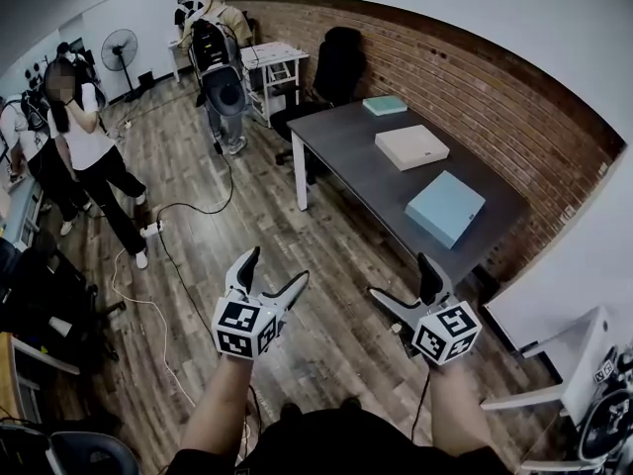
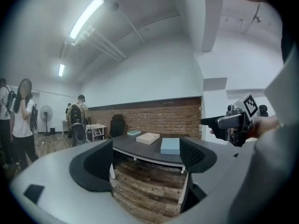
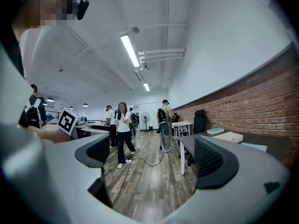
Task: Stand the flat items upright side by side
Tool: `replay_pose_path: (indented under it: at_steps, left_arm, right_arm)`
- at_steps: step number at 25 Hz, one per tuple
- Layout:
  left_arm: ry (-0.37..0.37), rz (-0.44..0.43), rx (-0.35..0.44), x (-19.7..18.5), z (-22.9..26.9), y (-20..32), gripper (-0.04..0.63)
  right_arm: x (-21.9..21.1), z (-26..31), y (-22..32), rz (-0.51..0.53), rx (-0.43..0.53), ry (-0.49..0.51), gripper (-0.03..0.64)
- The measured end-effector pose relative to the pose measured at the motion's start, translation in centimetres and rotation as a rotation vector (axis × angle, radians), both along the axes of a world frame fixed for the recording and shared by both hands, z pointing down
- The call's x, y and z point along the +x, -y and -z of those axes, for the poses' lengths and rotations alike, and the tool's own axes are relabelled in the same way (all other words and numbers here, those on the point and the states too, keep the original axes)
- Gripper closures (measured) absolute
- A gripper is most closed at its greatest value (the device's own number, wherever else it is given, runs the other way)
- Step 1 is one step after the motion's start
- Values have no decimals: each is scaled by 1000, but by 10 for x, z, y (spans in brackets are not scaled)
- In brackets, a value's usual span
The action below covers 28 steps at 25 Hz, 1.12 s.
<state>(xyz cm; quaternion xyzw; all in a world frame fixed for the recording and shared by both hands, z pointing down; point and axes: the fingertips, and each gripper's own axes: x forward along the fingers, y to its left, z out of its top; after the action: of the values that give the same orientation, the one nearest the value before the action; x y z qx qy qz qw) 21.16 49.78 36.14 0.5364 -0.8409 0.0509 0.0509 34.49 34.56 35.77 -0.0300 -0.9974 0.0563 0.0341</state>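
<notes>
Brick wall (image 1: 465, 77) along one side, wooden floor (image 1: 326, 255) underfoot, and a dark grey table (image 1: 346, 151) standing against the bricks. From where I stand the job has not begun. Three flat items lie face down on the tabletop, well apart from each other: a small teal slab (image 1: 385, 105) at the far end, a cream box (image 1: 411, 146) in the middle, and a pale blue slab (image 1: 445, 208) nearest the person. Other people are busy further down the room, near a fan (image 1: 120, 47).

The person holds both tools out level, short of the table. The left gripper (image 1: 275, 267) has its jaws spread wide with only floor and the distant table between them. The right gripper (image 1: 401, 277) is likewise spread and empty, pointed more down the room than at the table.

All three pieces look stiff and square-edged, like thin boxes or hardback books, so I'd expect them to keep their shape when pinched. The faces seem smooth and could slip. I cannot judge their weight. Lying flat, each offers only its thin rim, so the sensible hold is across the thickness at one edge, tilting it up on the opposite edge. The other gripper could steady it. Stood alone they look likely to topple, so each should lean close against its neighbour
</notes>
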Motion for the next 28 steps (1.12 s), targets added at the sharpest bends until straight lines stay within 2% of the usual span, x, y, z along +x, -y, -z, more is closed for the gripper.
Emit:
replay_pose_path:
  at_steps: [3,7,16,22,28]
  left_arm:
    - [2,-1,-10,1,-3,3,108]
    - [-3,-12,-15,3,-7,10,86]
    - [-25,-4,-5,26,-12,58,83]
    - [-54,-29,-9,43,-20,101,83]
    - [-82,-78,-5,25,-31,144,83]
  right_arm:
    - [-1,-1,1,-2,-2,0,31]
    - [0,-3,6,4,-16,5,29]
    - [27,-10,53,21,-36,5,29]
    - [45,-21,97,-10,-91,-3,31]
    - [29,-36,134,-30,-138,-26,31]
